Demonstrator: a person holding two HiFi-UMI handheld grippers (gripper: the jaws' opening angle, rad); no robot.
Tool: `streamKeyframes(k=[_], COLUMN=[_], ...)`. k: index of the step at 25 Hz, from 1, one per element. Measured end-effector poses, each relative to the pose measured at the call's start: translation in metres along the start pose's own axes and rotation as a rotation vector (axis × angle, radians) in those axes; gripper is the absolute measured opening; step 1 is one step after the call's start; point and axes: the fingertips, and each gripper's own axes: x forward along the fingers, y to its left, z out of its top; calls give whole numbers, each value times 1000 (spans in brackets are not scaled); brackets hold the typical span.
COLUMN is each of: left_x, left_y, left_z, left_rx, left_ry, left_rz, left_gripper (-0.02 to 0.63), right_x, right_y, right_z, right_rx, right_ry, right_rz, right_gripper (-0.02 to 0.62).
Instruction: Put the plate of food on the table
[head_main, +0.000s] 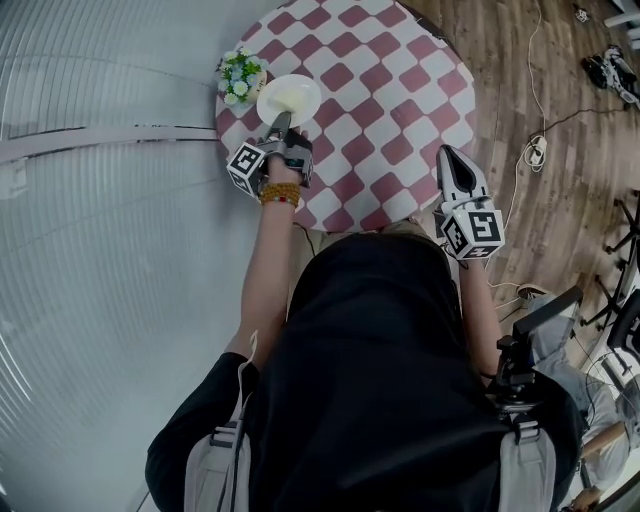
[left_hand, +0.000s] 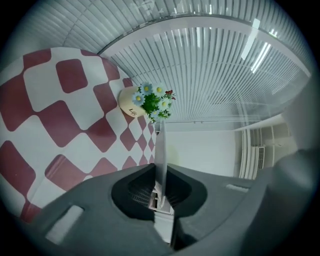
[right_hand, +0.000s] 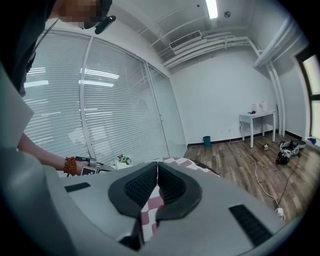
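A white plate (head_main: 289, 99) with a faint pale patch of food at its middle lies over the far left part of the round checked table (head_main: 372, 110), beside a flower pot. My left gripper (head_main: 281, 123) is shut on the plate's near rim. In the left gripper view the plate (left_hand: 161, 145) shows edge-on, pinched between the jaws of the left gripper (left_hand: 161, 175). Whether it touches the cloth I cannot tell. My right gripper (head_main: 447, 153) hovers at the table's near right edge, and the right gripper (right_hand: 157, 172) is shut on nothing.
A small cream pot of flowers (head_main: 240, 76) stands at the table's left edge, close to the plate; the flowers (left_hand: 152, 103) sit just beyond its far rim. Window blinds run along the left. Cables lie on the wooden floor (head_main: 555, 150) at the right.
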Motion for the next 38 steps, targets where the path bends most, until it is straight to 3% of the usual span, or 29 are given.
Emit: streamKeyframes(k=[9,32,38], left_x=[13,29,27], left_y=[41,108,117], left_z=[7,2,3], left_rx=[-41,-92,-72], left_ry=[-34,-68,-54], left_rz=[95,202,211], left_gripper=[21,20,20], right_x=[11,0,3], right_y=[-3,-19,-15], right_z=[-8,-22,-22], right_rx=[2,22,24], right_ry=[36,61,57], right_rz=[6,-21,-7], right_gripper=[11,11,11])
